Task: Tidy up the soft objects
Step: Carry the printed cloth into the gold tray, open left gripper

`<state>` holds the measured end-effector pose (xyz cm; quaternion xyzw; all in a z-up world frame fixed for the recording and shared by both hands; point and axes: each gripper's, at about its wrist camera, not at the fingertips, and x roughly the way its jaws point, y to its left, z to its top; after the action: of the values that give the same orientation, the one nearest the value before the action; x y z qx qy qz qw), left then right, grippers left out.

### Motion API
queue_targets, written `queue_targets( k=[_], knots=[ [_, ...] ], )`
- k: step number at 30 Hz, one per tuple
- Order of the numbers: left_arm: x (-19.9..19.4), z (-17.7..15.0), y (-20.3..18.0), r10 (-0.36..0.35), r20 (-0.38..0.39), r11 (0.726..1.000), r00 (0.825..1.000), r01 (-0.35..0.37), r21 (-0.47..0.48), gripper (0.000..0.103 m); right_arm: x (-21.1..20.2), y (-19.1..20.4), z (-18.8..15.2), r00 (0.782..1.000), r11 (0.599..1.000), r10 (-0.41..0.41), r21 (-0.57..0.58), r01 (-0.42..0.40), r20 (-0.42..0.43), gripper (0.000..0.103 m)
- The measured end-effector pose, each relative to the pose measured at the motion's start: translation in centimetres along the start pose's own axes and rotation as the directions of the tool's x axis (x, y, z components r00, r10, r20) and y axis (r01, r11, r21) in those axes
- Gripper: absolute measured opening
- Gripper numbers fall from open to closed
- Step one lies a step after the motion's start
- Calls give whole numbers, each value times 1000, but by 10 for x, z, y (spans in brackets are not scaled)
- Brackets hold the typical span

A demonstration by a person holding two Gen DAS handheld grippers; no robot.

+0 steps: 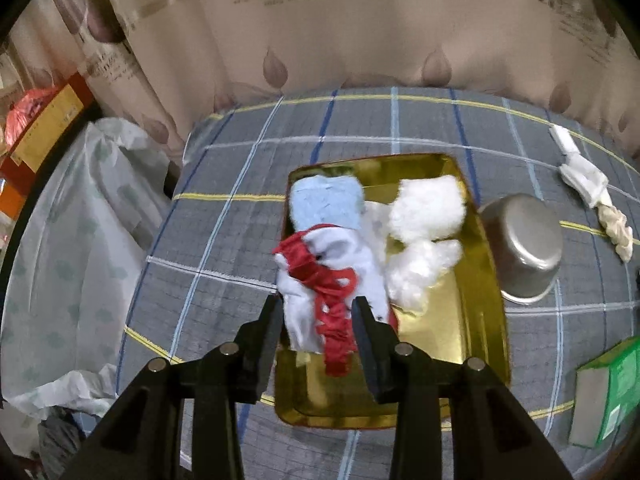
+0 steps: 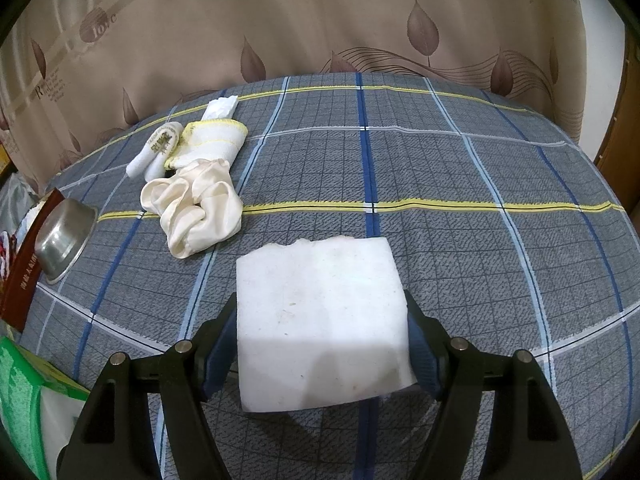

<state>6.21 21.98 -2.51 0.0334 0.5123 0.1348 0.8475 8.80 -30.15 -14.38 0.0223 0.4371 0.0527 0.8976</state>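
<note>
As the tray sits | bowl beside | box near

I see a shiny gold rectangular tray on a grey plaid bedsheet crossed by yellow, dark blue, pale blue and white lines. In the tray lie a pale blue folded towel, fluffy white cotton wads and a white cloth tangled with a red strappy fabric piece. Beside it I see a dull silver metal bowl and a green and white box. From my right camera I see a plain white foam block, a cream satin scrunchie, white knit gloves with yellow trim and a beige curtain with brown leaf prints and lettering. The black left gripper has dark pads; the black right gripper has blue ones.
</note>
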Motion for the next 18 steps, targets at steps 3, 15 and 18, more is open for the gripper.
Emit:
queue_targets(
  k=[3, 15, 18],
  knots=[
    [-4, -11, -8, -1, 20, 1000, 1000, 0, 16, 36, 0, 0, 0, 1000, 1000, -7, 2, 7, 1, 71],
    [-5, -43, -4, 19, 52, 999, 998, -17, -44, 36, -6, 5, 11, 994, 996, -90, -8, 89, -58, 66],
    [-6, -48, 4, 46, 70, 997, 997, -42, -63, 36, -20, 10, 14, 992, 994, -107, -20, 106, -67, 66]
  ],
)
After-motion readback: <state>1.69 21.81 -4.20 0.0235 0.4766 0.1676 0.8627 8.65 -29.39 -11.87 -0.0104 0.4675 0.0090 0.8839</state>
